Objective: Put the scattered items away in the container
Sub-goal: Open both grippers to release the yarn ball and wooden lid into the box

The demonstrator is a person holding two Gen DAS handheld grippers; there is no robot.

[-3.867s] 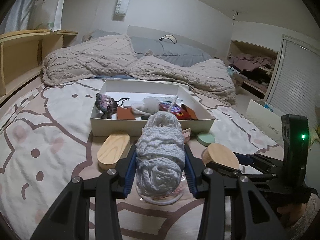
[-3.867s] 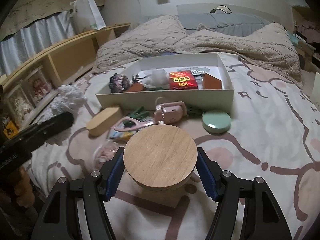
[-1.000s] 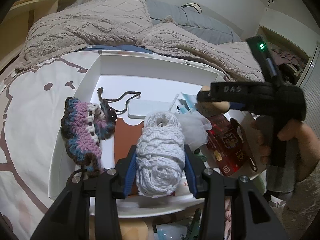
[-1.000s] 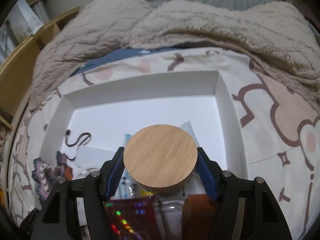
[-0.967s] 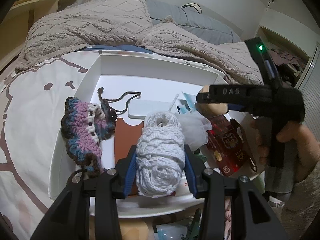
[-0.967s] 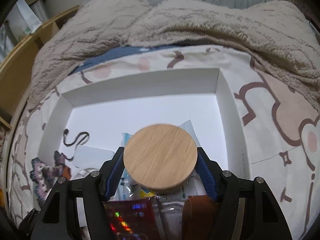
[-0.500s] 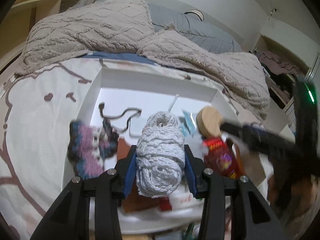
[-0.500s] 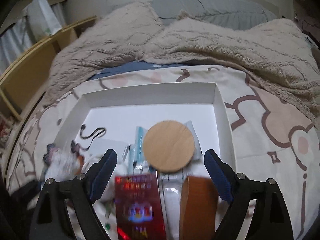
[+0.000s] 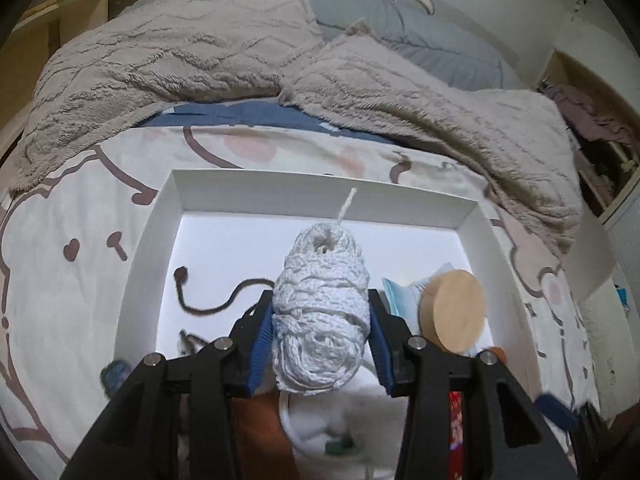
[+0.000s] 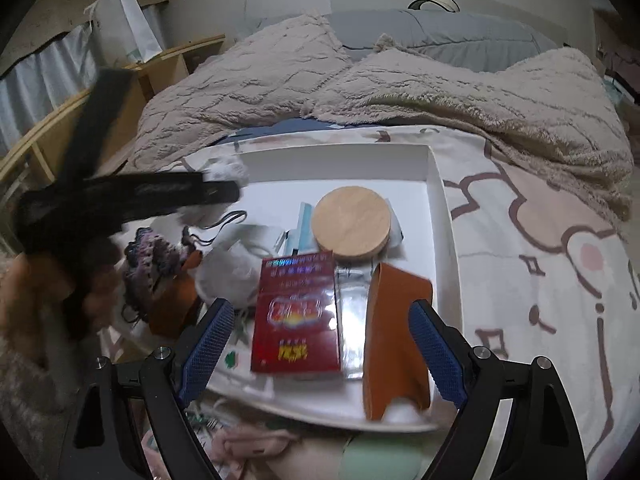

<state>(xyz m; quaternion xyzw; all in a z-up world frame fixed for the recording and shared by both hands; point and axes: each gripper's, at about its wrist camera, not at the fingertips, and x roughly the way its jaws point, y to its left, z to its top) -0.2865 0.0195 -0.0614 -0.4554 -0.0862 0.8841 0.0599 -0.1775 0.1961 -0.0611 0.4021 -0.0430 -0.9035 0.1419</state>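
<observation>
My left gripper (image 9: 320,320) is shut on a white yarn ball (image 9: 320,320) and holds it above the white box (image 9: 320,188), over its middle. My right gripper (image 10: 320,340) is open and empty, drawn back over the box's near edge. The round wooden lid (image 10: 351,222) lies in the box (image 10: 444,240) at its far right; it also shows in the left wrist view (image 9: 454,310). The box also holds a red packet (image 10: 296,312), a brown leather piece (image 10: 396,328), a crocheted purple pouch (image 10: 154,256) and a white bag (image 10: 228,264).
A beige blanket (image 9: 200,52) and grey pillows (image 10: 440,36) lie behind the box. A wooden shelf (image 10: 168,68) stands at the left. A green round item (image 10: 380,460) and pink item (image 10: 248,444) lie on the bedsheet in front of the box.
My right gripper opened, left the wooden lid in the box and pulled back. My left gripper moved forward over the box with the yarn ball.
</observation>
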